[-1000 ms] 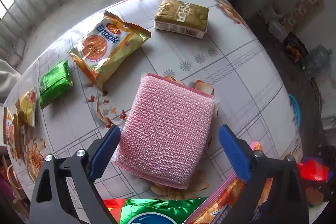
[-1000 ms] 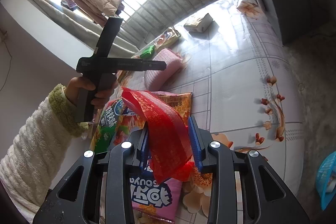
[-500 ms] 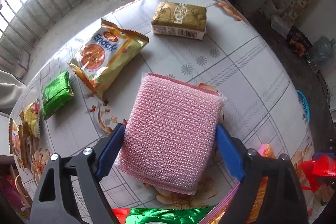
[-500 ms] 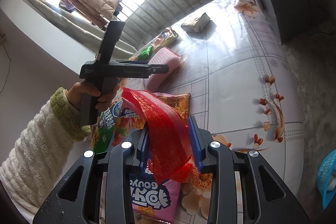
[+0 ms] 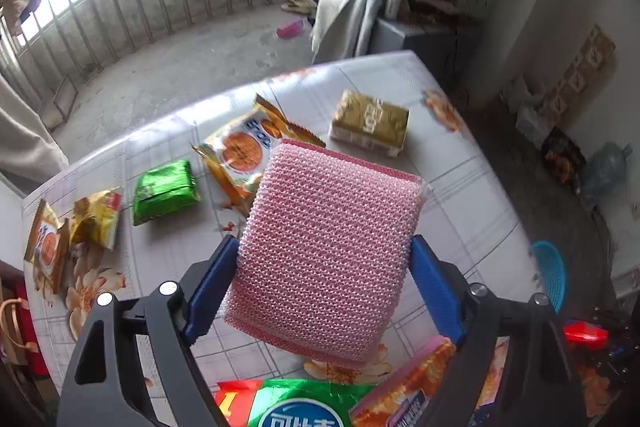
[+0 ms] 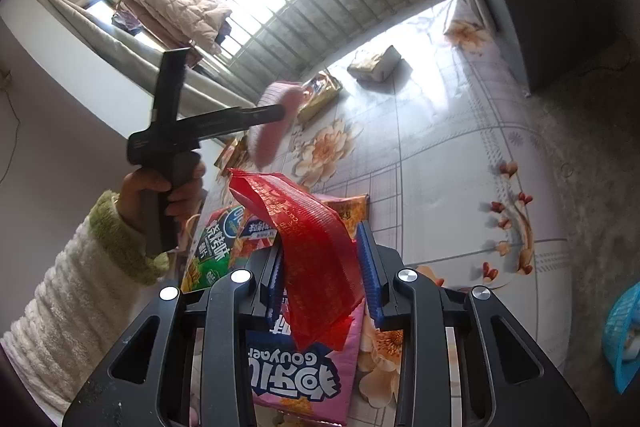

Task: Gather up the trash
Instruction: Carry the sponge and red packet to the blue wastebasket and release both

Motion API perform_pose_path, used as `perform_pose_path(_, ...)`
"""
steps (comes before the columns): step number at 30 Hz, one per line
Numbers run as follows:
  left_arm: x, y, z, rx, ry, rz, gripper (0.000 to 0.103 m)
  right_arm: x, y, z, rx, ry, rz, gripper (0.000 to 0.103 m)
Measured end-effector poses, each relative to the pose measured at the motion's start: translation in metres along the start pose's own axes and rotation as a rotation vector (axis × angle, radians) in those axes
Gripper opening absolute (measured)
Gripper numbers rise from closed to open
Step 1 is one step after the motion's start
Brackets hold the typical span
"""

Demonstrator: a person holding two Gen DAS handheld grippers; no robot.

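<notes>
A pink knitted sponge pack (image 5: 332, 227) hangs tilted above the flowered table (image 5: 460, 195). My left gripper (image 5: 322, 243) is shut on it, the blue pads pressing both of its sides. In the right wrist view the same pack (image 6: 276, 123) is seen raised at the end of the left gripper (image 6: 276, 113), which a hand in a fluffy white sleeve holds. My right gripper (image 6: 320, 243) is shut on a red mesh bag (image 6: 312, 227), which stands up between the jaws over the near table edge.
On the table lie an Enaak packet (image 5: 244, 151), a gold pack (image 5: 370, 123), a green packet (image 5: 164, 191) and yellow wrappers (image 5: 96, 219). Snack bags (image 6: 304, 375) are piled at the near edge. A blue basket (image 5: 550, 275) sits on the floor to the right.
The left jaws closed from wide open onto the pink sponge pack, then lifted it off the table and tilted it. The right gripper and its red bag stayed put.
</notes>
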State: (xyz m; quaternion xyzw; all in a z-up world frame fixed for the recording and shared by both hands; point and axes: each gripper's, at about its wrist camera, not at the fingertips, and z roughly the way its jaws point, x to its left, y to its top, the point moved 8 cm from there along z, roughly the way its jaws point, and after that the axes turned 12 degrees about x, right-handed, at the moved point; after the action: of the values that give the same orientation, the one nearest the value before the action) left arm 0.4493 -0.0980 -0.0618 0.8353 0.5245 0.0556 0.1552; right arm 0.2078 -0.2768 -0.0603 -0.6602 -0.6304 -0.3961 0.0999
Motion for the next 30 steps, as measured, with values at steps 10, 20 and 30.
perform_pose_path(10, 0.005, -0.033, -0.086, -0.171, -0.03, -0.128, 0.083, 0.007, -0.002, -0.029, -0.067, -0.048, 0.024, 0.029)
perform_pose_path(20, -0.025, -0.069, -0.139, -0.281, -0.07, -0.158, 0.083, 0.016, -0.007, -0.059, -0.101, -0.065, 0.039, 0.029)
perform_pose_path(30, -0.063, -0.078, -0.154, -0.307, -0.097, -0.123, 0.083, 0.016, -0.01, -0.071, -0.124, -0.067, 0.078, 0.028)
